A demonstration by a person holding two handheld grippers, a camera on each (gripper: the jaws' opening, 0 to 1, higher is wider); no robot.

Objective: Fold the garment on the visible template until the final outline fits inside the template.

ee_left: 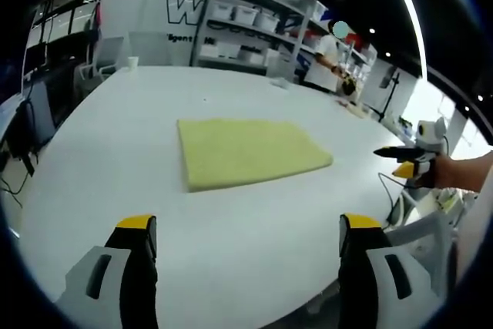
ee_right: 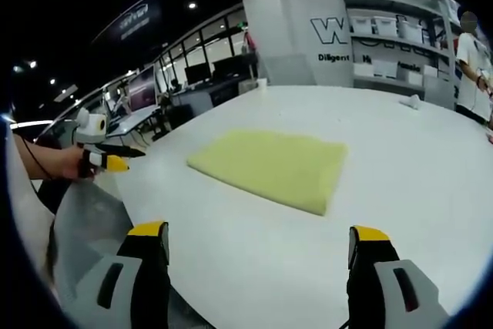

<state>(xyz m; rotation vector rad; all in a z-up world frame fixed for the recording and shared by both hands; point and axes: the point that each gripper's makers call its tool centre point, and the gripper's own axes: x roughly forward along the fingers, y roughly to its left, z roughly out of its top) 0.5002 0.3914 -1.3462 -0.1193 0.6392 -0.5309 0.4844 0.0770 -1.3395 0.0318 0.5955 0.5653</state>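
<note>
A yellow garment (ee_left: 250,152) lies folded into a flat, roughly rectangular pad on the white table (ee_left: 115,121), well in from every edge; in the right gripper view the same garment (ee_right: 273,166) sits mid-table with one corner pointing toward the near edge. No template outline can be made out on the table surface beneath or around it.

The left gripper (ee_left: 246,240) hangs above the near edge of the table, its yellow-tipped jaws spread wide with nothing between them, well apart from the garment. It also appears at the left of the right gripper view (ee_right: 115,161), held in a person's hand (ee_right: 65,163) off the table's edge.

The right gripper (ee_right: 258,246) likewise stands released, jaws wide apart and empty, over the near edge and clear of the garment. In the left gripper view it shows (ee_left: 404,161) at the right, beyond the table's edge, held by a hand (ee_left: 462,173).

At the far corner of the table stands a small white cup (ee_left: 132,62). Behind the table, shelving (ee_left: 254,28) carries white bins, and a person (ee_left: 327,55) stands beside it.
</note>
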